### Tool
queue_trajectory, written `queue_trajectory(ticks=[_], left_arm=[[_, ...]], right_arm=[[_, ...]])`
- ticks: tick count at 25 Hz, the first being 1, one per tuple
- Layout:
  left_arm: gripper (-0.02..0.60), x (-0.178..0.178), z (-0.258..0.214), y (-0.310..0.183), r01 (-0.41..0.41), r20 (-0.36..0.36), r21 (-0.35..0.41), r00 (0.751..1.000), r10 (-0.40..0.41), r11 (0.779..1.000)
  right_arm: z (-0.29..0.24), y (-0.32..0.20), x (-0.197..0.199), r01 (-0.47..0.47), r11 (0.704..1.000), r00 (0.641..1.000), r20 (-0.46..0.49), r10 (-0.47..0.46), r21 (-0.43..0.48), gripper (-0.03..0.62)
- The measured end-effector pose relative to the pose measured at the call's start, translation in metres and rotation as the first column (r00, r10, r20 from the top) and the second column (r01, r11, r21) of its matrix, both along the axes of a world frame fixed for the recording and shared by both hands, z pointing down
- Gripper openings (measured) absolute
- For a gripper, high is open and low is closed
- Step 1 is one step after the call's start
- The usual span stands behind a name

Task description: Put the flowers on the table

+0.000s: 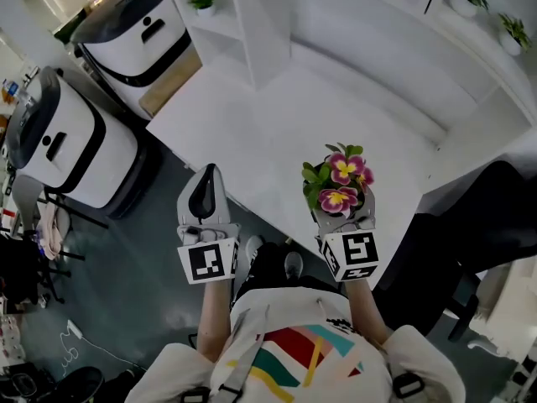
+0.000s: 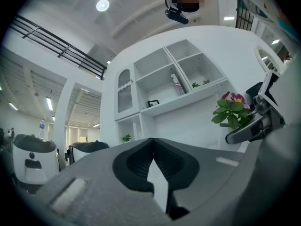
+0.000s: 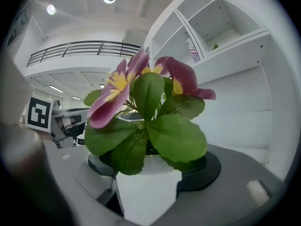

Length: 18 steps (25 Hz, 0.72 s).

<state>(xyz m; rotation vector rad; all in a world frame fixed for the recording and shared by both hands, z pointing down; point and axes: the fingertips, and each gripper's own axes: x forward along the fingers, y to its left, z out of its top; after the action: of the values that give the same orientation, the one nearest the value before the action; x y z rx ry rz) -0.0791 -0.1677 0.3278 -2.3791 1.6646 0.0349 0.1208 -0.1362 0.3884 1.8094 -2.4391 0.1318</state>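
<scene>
- A white table (image 1: 277, 133) runs beneath white wall shelving (image 2: 178, 79) in a bright room and lies just ahead of both grippers.
- Two white-and-black machines (image 1: 138, 36) stand on the dark floor (image 1: 143, 284), off to the left of the left gripper (image 1: 207, 179).
- The right gripper (image 1: 340, 211) grasps a small white pot (image 3: 148, 192) of flowers (image 1: 342, 179), its jaws spread wide around the pot's sides.
- The flowers, pink-purple with yellow centres and broad green leaves, stand upright between those jaws and rise above them. The head view shows them over the table's near edge. Whether the pot touches the tabletop cannot be told.
- The left gripper is clenched with nothing in it, its two jaws meeting tip to tip.
- It is held side by side with the right gripper, apart on that gripper's left. Its tip is at the table's edge, clear of the flowers.
- Small green plants (image 1: 204, 2) sit in the shelving, far ahead of the grippers.
- The person (image 1: 294, 351), in a white shirt with coloured stripes, holds one gripper in each hand.
</scene>
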Motion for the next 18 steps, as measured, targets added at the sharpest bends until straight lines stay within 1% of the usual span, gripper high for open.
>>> queue_trajectory(ticks=[4, 11, 15, 18], left_arm=[[0.003, 0.013, -0.001, -0.010, -0.030, 0.003, 0.002, 1.000, 0.030, 1.000], [0.003, 0.032, -0.011, -0.039, -0.102, 0.000, 0.030, 0.995, 0.102, 0.994], [0.003, 0.042, -0.007, -0.062, -0.159, -0.002, 0.016, 0.987, 0.159, 0.987], [0.003, 0.049, -0.009, -0.082, -0.205, 0.001, 0.017, 0.979, 0.205, 0.979]], right_arm=[[-0.007, -0.006, 0.008, -0.033, 0.999, 0.999, 0.022, 0.032, 0.020, 0.325], [-0.012, -0.023, 0.021, -0.101, 0.994, 0.995, 0.008, 0.101, 0.037, 0.325], [-0.009, -0.035, 0.025, -0.150, 0.988, 0.989, 0.005, 0.150, 0.022, 0.325], [-0.013, -0.047, 0.025, -0.185, 0.982, 0.982, -0.018, 0.186, 0.026, 0.325]])
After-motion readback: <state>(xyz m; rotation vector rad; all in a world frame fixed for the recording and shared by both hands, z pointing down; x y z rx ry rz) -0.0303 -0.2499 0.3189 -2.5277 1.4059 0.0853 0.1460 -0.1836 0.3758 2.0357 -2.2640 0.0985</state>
